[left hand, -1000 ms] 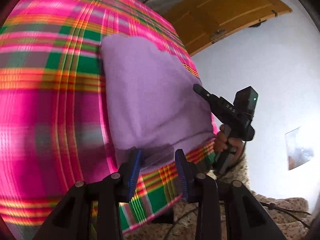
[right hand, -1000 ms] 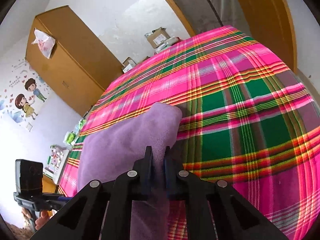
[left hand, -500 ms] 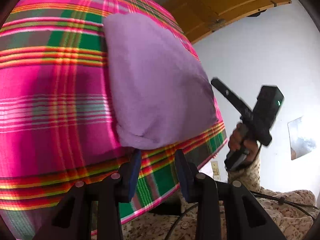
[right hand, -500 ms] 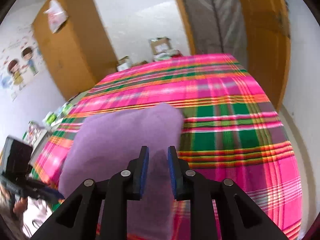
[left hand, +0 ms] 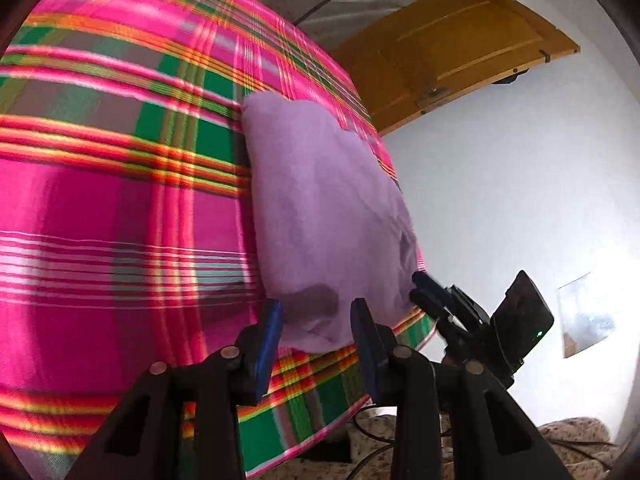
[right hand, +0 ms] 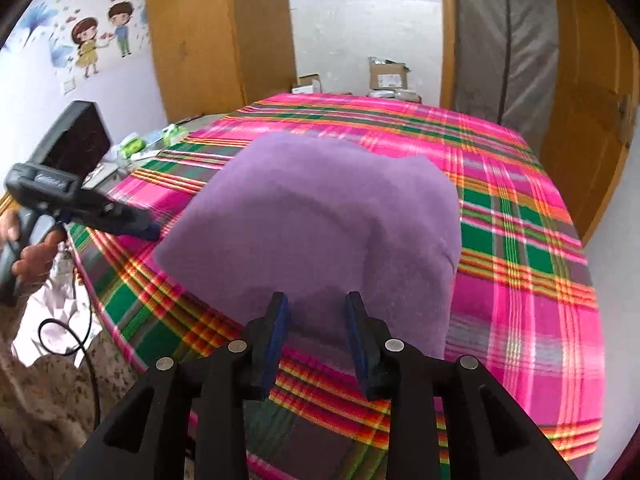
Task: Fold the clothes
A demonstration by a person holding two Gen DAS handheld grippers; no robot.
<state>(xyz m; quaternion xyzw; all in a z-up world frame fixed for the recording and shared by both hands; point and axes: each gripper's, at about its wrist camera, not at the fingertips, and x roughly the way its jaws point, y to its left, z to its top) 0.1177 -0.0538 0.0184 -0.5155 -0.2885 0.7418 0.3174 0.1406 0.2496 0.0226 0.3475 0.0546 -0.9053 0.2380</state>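
Note:
A folded purple cloth (left hand: 328,220) (right hand: 320,220) lies flat on the pink and green plaid bed cover (left hand: 100,220) (right hand: 520,272), close to its near edge. My left gripper (left hand: 316,312) is open, just short of the cloth's near edge, with nothing pinched. From the right wrist it shows as the left gripper (right hand: 152,232), its tips beside the cloth's left corner, held by a hand (right hand: 32,256). My right gripper (right hand: 317,304) hovers over the cloth's near edge with its jaws opening; the pads do not press the cloth. The left wrist view shows the right gripper (left hand: 424,288) by the cloth's right corner.
A wooden wardrobe (right hand: 208,40) and cardboard boxes (right hand: 386,76) stand beyond the bed's far end. A wooden door (left hand: 452,52) hangs to the right. A black cable (right hand: 80,344) lies on the patterned floor (right hand: 48,400) beside the bed edge.
The right gripper was shut on the cloth's edge; its jaws have parted and let the cloth go, and it has rolled level. Seen from the left wrist, it sank to the cloth's corner.

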